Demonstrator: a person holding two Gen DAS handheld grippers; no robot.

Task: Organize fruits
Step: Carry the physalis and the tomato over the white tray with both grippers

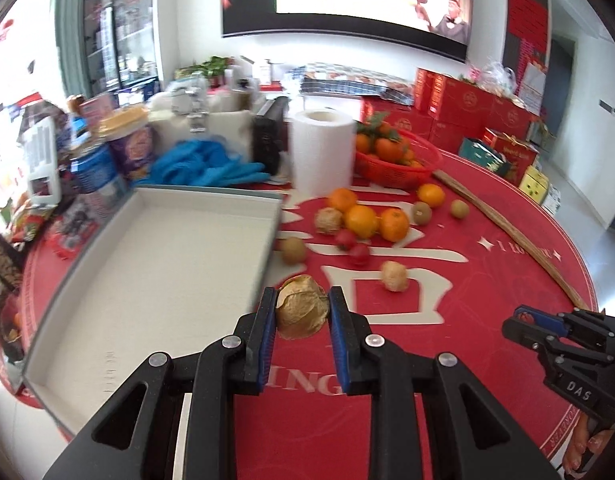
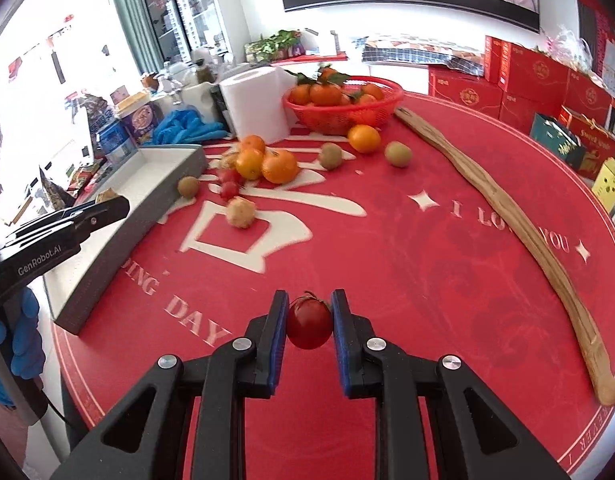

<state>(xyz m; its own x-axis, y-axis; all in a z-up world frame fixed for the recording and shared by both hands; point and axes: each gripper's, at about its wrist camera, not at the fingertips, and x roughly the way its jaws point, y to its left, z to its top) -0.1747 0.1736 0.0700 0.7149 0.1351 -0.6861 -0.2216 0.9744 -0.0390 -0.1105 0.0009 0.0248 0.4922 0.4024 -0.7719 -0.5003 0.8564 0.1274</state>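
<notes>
My left gripper is shut on a golden papery-husked fruit, held above the red tablecloth just right of the open grey tray, whose white floor is bare. My right gripper is shut on a small red tomato over the near part of the table. Each gripper shows in the other's view: the right gripper low at the right, the left gripper over the tray. Loose oranges, kiwis, small tomatoes and another husked fruit lie mid-table.
A red basket of tangerines and a paper roll stand behind the loose fruit. Blue gloves and tubs crowd the back left. A long wooden stick lies along the right side. Red boxes are stacked beyond the table.
</notes>
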